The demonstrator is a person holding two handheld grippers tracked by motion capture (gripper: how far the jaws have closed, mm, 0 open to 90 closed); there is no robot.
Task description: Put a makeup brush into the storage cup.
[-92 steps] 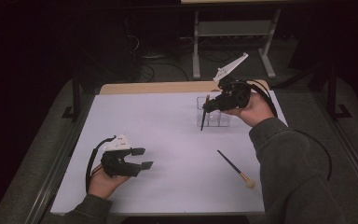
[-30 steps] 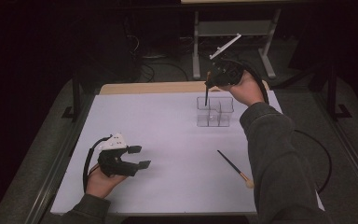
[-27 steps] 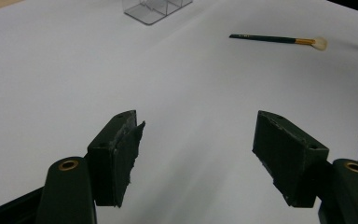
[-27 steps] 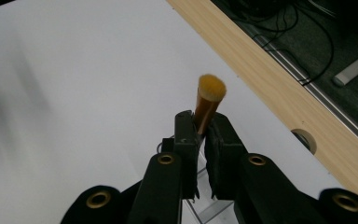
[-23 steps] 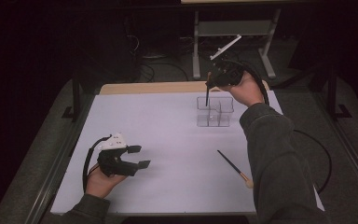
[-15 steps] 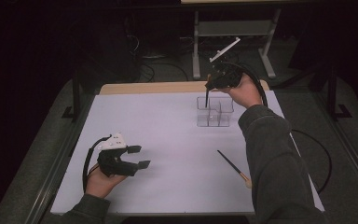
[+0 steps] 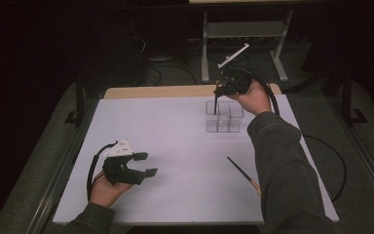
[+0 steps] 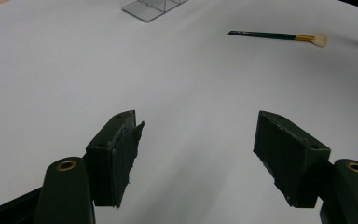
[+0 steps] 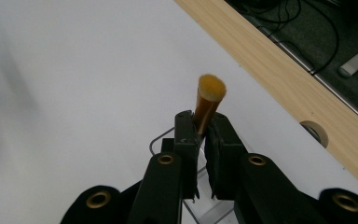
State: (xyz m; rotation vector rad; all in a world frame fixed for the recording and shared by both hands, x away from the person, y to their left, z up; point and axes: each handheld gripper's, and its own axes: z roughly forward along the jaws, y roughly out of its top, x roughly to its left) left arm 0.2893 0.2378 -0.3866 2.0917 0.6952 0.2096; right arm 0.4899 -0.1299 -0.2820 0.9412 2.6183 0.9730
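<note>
Gripping a makeup brush near its ferrule, right gripper is clamped tight; light, stiff, slim handle, may pivot; clear organizer at 1 o'clock; left gripper wide, empty.

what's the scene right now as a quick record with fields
work in hand: putting makeup brushes into a clear organizer
right gripper: jaws shut on held brush, bristles up, handle pointing down into the clear organizer
left gripper: jaws open, nothing between them, near the table's front left
second brush: lying flat on the white table, apart from the organizer
organizer place: far right part of the table
</note>
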